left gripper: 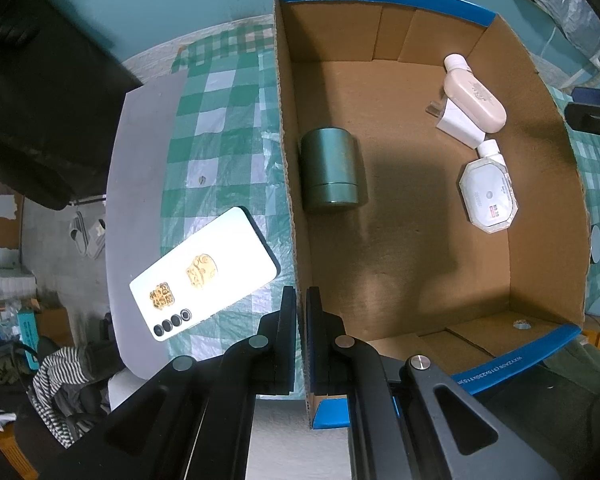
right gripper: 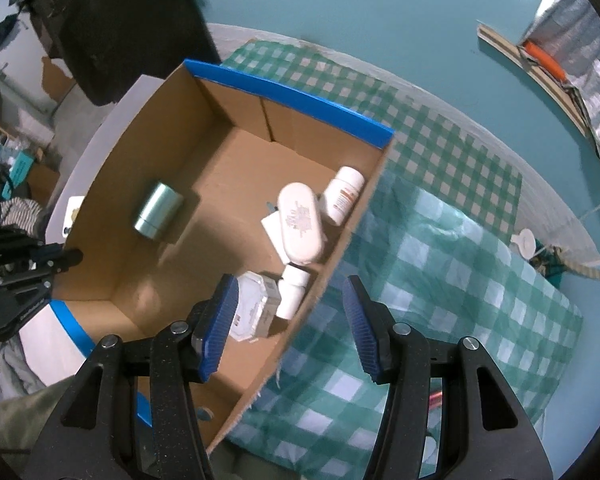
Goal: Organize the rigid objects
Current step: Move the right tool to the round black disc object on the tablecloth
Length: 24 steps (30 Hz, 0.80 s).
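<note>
Presently the cardboard box (left gripper: 540, 208) stands on the checked tablecloth (left gripper: 220, 120) with four items inside: a green canister (left gripper: 330, 170) lying on its side near the left wall, and, along the right wall, a beige bottle (left gripper: 474, 94), a small white bottle (right gripper: 342, 195) and an octagonal white bottle (left gripper: 488, 196), packed close together. One item remains outside: a white phone (left gripper: 204, 274), face down on the cloth just beside the box's left wall.

The left gripper (left gripper: 301, 308) is fully closed, its pads pinching the box's left wall at the rim; it holds nothing else. The right gripper (right gripper: 290, 320) stands partly open and empty, hanging above the box's right wall with the octagonal bottle below its left finger.

Risks, as judged:
- The phone lies flat; a straight-down grasp may slip off its thin edges, or the pads may scrape its back.
- The phone is across the box from the right gripper. Reaching over could knock the canister, which may roll on its side.
- The left grip on the wall steadies the box; letting go, or pulling, could shift or tilt it and disturb the crowded bottles.
- The loose cloth is wrinkled and may drag with any push.
</note>
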Tool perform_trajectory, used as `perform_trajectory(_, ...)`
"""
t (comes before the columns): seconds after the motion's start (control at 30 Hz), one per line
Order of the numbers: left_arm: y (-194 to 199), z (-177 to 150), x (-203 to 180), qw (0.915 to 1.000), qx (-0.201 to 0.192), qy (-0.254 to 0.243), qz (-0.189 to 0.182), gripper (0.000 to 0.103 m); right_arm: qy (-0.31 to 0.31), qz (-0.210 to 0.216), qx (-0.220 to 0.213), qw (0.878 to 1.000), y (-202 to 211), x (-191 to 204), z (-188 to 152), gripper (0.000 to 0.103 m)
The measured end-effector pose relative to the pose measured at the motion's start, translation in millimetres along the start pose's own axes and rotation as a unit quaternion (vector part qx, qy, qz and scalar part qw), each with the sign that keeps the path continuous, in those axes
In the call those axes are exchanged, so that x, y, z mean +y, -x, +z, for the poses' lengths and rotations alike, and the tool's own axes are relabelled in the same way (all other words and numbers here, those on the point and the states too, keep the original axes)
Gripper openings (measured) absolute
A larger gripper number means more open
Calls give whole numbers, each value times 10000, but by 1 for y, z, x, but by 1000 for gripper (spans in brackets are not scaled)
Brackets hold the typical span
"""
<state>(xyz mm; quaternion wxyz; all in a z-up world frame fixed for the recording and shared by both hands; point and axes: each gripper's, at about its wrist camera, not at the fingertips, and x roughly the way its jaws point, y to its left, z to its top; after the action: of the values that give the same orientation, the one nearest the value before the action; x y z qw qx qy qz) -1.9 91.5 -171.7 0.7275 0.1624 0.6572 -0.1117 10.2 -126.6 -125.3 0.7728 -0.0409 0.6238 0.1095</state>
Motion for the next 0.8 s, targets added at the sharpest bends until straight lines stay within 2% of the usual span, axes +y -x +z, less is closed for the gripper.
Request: perform_trajectory(0.8,1,5,-3,10000,30,-75,51,4,-1036,-303,177,9940,12,-70,-63,58)
